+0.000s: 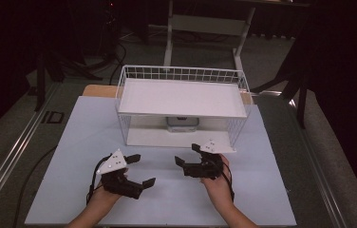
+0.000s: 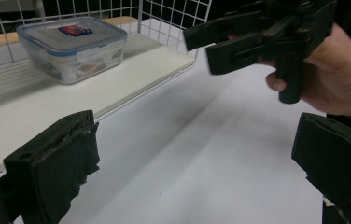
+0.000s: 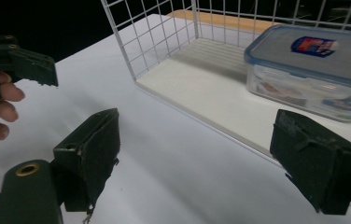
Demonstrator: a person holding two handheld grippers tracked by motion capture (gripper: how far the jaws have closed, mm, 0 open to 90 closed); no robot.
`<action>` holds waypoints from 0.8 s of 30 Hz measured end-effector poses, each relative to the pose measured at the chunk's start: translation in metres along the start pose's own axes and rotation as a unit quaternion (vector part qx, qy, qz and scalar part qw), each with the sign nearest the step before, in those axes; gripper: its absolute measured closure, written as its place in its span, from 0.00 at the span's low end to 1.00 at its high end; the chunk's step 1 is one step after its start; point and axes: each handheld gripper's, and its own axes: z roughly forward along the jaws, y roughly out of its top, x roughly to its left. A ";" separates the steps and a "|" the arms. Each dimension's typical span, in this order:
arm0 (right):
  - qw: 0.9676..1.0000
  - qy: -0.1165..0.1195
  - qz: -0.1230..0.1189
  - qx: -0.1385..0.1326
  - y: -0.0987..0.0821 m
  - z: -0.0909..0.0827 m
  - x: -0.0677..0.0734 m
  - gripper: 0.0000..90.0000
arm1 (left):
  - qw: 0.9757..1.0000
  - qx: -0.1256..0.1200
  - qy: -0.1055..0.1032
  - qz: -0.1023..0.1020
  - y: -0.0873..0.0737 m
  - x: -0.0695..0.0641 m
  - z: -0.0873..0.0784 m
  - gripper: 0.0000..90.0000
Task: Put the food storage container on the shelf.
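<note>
While both your grippers hang wide and empty over the white table [image 1: 262, 190], the lidded plastic container [image 3: 313, 70] sits on the lower shelf of the wire rack [image 1: 182, 97], well back under the upper shelf. Your right gripper [image 1: 192, 156] is nearer the rack's open front; your left gripper [image 1: 141, 168] waits beside it, apart from everything. Reach in carelessly and a jaw could snag the wire side wall or knock the upper shelf, and a one-sided push would likely slide the container deeper instead of gripping it. From the high view the container [image 1: 182, 123] is a dim sliver beneath the shelf; the right gripper view shows its blue-rimmed lid and label, and the left gripper view shows the container [image 2: 73, 46] and your other hand [image 2: 337, 79].
</note>
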 end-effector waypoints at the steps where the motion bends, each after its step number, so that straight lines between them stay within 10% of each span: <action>1: 1.000 -0.003 -0.001 -0.001 -0.001 -0.009 -0.001 0.18 | 1.000 0.002 0.004 0.006 0.001 0.001 -0.001 0.01; 24: 1.000 0.000 -0.020 -0.015 -0.018 -0.081 -0.020 0.19 | 1.000 0.001 0.016 -0.003 -0.010 0.010 -0.047 0.01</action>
